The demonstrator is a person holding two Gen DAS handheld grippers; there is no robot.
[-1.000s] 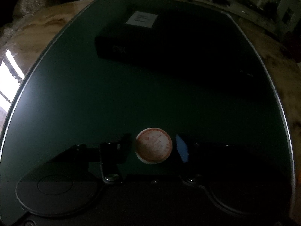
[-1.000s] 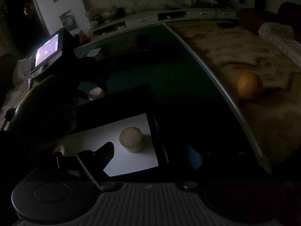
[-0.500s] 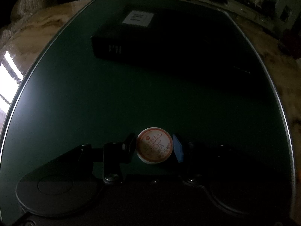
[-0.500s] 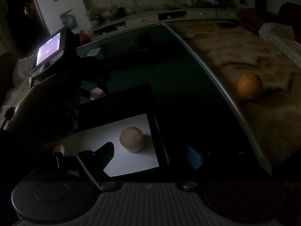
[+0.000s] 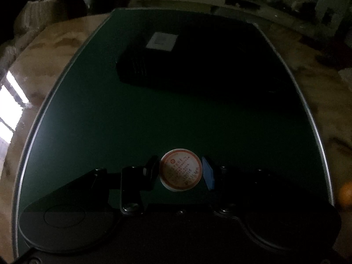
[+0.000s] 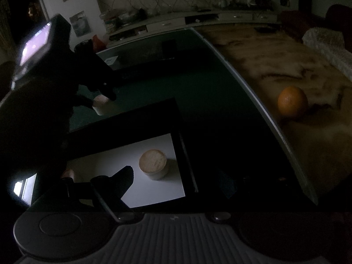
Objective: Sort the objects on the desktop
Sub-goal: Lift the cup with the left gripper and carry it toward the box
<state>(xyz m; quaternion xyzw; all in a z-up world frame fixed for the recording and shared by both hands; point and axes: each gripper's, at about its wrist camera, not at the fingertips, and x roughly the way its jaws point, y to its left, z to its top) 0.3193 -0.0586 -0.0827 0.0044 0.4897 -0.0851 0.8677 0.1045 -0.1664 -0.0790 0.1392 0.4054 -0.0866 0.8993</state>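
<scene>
1. A round sealed cup (image 5: 180, 172) is being clamped between the left tool (image 5: 180, 172) fingers, lower centre of frame, over the green table (image 5: 110, 114).
2. The right tool (image 6: 179, 181) is being held spread wide, gripping nothing, above a black tray (image 6: 154, 114) at lower centre, with a tan round container (image 6: 154, 164) on the tray's white floor.
3. An orange (image 6: 292, 104) is being seen at right.

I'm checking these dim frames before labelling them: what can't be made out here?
- Left wrist view: the black box sinks into shadow on its right; its white label is too blurred to read.
- Left wrist view: the orange is cut by the frame edge.
- Right wrist view: the left gripper hides most of the small round container.
</scene>
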